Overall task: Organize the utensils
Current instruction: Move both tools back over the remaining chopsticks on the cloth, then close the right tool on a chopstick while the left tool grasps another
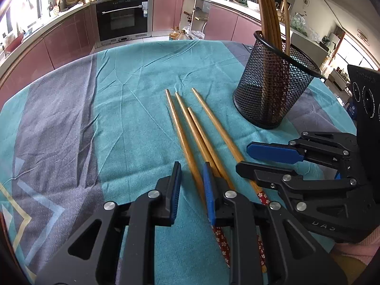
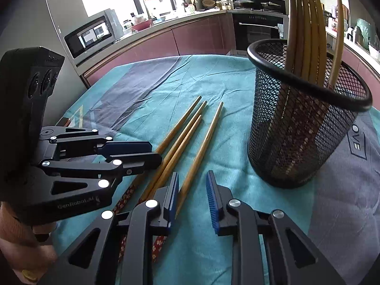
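A black wire-mesh holder (image 1: 275, 83), round and tapering toward its base, is being seen standing upright on the table (image 1: 71, 118), which is being covered by a creased teal and grey cloth (image 2: 190, 76); several long wooden chopsticks (image 1: 268, 11) are standing inside it. Behind, pink kitchen cabinets (image 1: 166, 11) and a black built-in oven (image 1: 122, 17) are being shown. Four loose chopsticks (image 1: 190, 128), smooth tan wood with red flower-patterned handle ends, are lying side by side just beside the holder's base. The left hand-held gripper (image 1: 191, 187), black with ribbed blue pads, is being held over them with its jaws narrowly spread: one chopstick is lying between the pads, unpinched. The right hand-held gripper (image 2: 192, 197) is likewise being kept narrowly apart, with the outermost chopstick running in beside its left pad, ungripped.
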Motion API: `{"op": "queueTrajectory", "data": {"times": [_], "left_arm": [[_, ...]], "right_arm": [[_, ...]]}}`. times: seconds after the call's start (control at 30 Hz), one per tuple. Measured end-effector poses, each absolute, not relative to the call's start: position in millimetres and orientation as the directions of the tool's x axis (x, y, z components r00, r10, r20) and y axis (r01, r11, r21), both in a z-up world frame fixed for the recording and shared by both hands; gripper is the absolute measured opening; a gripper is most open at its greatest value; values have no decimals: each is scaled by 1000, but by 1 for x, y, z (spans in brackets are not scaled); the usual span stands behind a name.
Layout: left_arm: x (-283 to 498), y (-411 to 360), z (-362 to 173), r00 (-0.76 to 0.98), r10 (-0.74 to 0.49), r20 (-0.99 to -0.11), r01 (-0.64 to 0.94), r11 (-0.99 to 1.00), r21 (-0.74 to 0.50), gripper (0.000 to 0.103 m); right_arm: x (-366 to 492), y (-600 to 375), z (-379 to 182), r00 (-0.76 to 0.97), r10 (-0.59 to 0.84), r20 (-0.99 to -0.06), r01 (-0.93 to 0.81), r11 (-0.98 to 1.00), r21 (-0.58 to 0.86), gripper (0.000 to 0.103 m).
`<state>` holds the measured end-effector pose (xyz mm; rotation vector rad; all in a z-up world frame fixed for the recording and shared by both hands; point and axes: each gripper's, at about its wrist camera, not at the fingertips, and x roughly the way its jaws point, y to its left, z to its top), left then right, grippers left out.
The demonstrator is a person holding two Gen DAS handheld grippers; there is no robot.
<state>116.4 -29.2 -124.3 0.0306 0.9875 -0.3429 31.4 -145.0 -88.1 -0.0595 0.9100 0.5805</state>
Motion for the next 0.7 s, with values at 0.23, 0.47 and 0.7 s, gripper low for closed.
{"op": "queueTrajectory", "data": {"times": [0.23,0.47,0.7], "left_arm": [[122,-27,-126,507,-273,-818,273,951,-149,15],[116,-19,-126,508,-303,-806,236,949,-209,8],[103,-16,-118,516,-329,-791,245,942,-231,8]], "right_arm": [[42,-145,-90,475,455,-753,-477,852,213,14],[43,-158,-93,460,497,-735,-442,847,296,7],[35,-167,-85,475,523,-708,-445,837,320,6]]}}
